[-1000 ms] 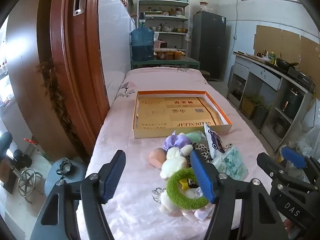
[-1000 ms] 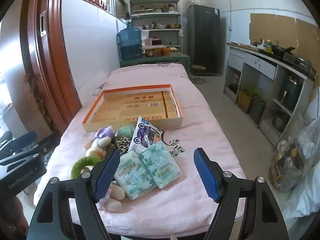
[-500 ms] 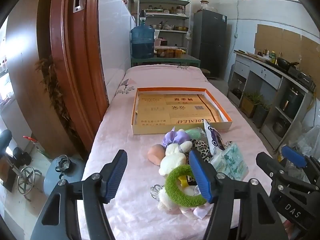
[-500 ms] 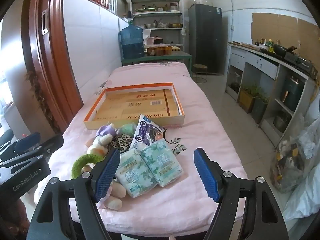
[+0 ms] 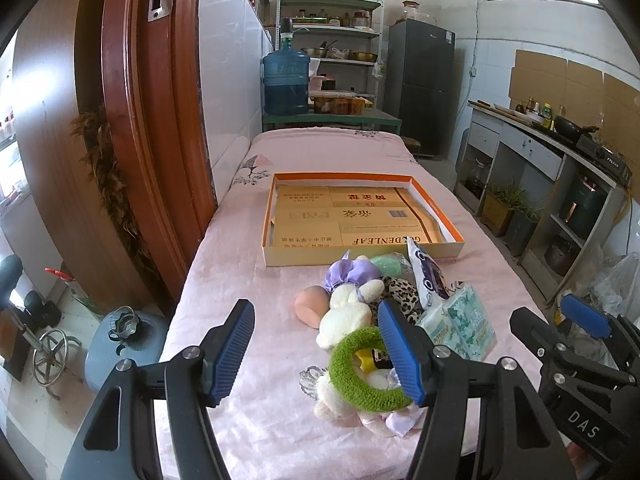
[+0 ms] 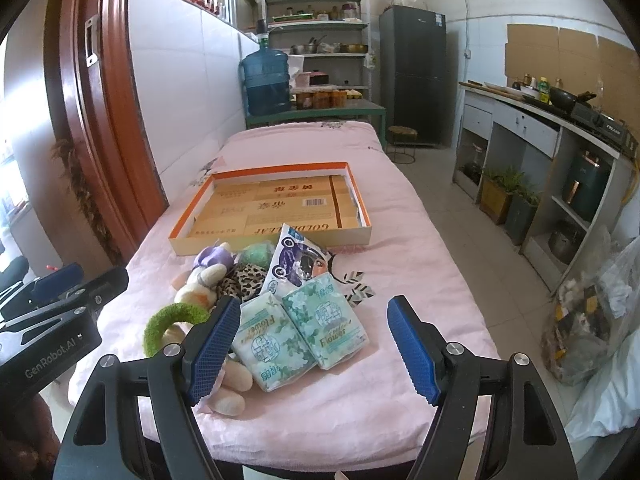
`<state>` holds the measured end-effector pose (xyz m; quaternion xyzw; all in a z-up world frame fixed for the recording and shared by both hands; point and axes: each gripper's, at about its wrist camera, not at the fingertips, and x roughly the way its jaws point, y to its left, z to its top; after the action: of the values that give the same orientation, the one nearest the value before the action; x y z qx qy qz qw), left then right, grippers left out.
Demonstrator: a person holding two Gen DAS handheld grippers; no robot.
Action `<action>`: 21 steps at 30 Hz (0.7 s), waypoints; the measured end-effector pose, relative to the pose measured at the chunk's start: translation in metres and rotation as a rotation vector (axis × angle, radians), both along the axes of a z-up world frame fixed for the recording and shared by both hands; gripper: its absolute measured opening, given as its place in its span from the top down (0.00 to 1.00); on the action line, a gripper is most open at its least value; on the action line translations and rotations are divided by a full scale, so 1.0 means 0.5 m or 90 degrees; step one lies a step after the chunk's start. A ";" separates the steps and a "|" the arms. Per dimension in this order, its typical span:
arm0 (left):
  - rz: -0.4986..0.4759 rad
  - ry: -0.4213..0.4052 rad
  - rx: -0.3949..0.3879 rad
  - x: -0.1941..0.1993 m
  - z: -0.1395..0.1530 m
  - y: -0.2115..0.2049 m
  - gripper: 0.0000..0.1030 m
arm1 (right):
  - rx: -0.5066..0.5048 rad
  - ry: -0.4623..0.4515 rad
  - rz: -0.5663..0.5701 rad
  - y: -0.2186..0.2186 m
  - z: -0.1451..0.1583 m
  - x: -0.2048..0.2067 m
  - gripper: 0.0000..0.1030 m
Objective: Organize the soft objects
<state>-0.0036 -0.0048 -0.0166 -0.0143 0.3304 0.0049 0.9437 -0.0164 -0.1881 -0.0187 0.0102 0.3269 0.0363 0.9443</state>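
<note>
Soft toys (image 5: 348,312) heaped beside tissue packs (image 6: 300,332), shallow box (image 5: 280,256) behind, both hand-held grippers (image 5: 316,350) (image 6: 314,346) released

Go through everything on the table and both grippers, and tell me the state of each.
Left gripper: open, holding nothing.
Right gripper: open, holding nothing.
Cardboard tray: open, no soft items inside.
Tissue packs: sealed, side by side.
Green ring: lying on the plush toys.

A fuzzy green ring (image 5: 370,368) is lying on wrinkled pink cloth (image 5: 256,288); glossy plastic tissue packs (image 6: 300,332) are gleaming beside matt cardboard tray (image 6: 276,208).
</note>
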 end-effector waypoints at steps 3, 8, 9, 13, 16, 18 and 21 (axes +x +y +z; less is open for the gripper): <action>-0.001 0.003 -0.002 0.002 0.000 0.002 0.37 | 0.002 0.000 0.002 0.000 -0.003 -0.001 0.25; 0.001 0.003 -0.004 0.002 -0.002 0.001 0.37 | 0.003 0.001 0.001 0.000 -0.002 -0.002 0.25; 0.001 0.003 -0.004 0.002 -0.002 0.001 0.37 | 0.003 0.002 0.001 0.000 -0.003 -0.003 0.25; 0.003 0.002 -0.005 0.000 -0.004 0.000 0.37 | 0.005 0.006 0.002 -0.003 -0.003 -0.002 0.25; 0.002 0.003 -0.006 0.002 -0.003 0.002 0.37 | 0.004 0.006 0.002 -0.003 -0.005 -0.001 0.25; 0.001 0.005 -0.006 0.001 -0.004 0.001 0.37 | 0.004 0.007 0.003 -0.005 -0.004 -0.001 0.25; 0.001 0.007 -0.006 0.002 -0.004 0.002 0.37 | 0.004 0.010 0.003 -0.005 -0.007 0.001 0.25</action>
<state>-0.0027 -0.0039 -0.0187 -0.0187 0.3355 0.0041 0.9419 -0.0159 -0.1907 -0.0222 0.0129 0.3339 0.0395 0.9417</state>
